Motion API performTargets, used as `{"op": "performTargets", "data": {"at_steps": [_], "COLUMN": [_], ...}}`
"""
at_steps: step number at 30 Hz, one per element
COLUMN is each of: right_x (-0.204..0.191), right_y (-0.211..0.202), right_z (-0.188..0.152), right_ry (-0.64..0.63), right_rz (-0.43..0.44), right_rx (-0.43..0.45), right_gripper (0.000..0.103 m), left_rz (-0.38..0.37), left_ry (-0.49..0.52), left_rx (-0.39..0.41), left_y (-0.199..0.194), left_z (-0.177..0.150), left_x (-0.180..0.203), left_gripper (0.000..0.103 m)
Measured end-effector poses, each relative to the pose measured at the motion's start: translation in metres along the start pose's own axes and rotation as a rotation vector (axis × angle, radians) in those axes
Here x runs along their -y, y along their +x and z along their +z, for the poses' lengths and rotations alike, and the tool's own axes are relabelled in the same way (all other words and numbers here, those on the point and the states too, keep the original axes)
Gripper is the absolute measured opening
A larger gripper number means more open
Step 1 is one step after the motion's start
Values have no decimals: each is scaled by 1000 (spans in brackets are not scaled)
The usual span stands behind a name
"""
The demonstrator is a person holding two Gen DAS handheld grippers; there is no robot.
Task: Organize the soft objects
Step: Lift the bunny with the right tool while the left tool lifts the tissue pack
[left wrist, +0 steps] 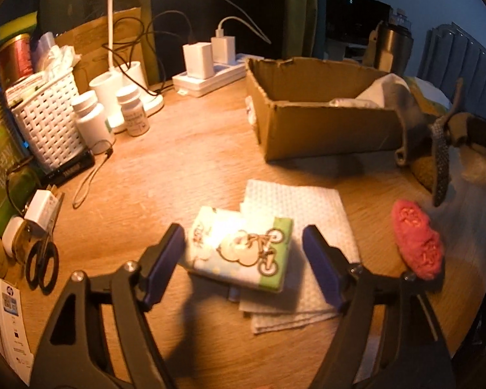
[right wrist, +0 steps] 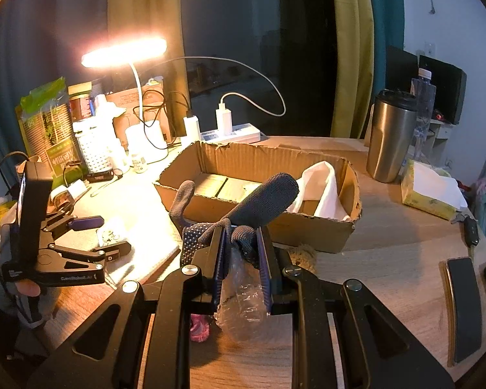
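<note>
Tissue pack (left wrist: 243,249) with bike print sits between my left gripper's (left wrist: 243,259) spread jaws, untouched, atop paper napkins (left wrist: 307,207). Pink knit piece (left wrist: 416,243) just right. My right gripper (right wrist: 241,253) is clamped on one dark glove (right wrist: 262,204) plus clear plastic (right wrist: 243,304). Beyond: one cardboard box (left wrist: 324,126) holding white cloth (right wrist: 320,188), two pill bottles (left wrist: 90,118), one basket (left wrist: 48,123).

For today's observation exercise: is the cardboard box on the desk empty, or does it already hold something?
Not empty. The cardboard box holds a white cloth at its right end; the rest of its floor looks bare.
</note>
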State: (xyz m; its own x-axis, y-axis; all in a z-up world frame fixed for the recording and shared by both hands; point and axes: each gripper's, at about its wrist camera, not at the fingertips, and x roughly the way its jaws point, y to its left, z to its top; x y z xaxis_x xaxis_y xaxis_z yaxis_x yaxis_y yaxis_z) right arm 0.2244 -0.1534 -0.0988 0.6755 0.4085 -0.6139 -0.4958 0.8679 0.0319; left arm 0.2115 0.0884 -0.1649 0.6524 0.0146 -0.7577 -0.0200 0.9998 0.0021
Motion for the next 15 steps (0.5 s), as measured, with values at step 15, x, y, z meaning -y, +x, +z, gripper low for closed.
{"op": "performTargets", "data": {"at_steps": [15], "right_x": [11], "right_y": [-9], "right_z": [13], "right_ry": [8], "right_rz": [-11], "right_rx": [48], "right_gripper": [21], "left_rz": [-76], "left_ry": [-54], "left_rx": [40], "left_y": [-15], "left_z": [6], "left_x": [-3], "left_gripper": [67]}}
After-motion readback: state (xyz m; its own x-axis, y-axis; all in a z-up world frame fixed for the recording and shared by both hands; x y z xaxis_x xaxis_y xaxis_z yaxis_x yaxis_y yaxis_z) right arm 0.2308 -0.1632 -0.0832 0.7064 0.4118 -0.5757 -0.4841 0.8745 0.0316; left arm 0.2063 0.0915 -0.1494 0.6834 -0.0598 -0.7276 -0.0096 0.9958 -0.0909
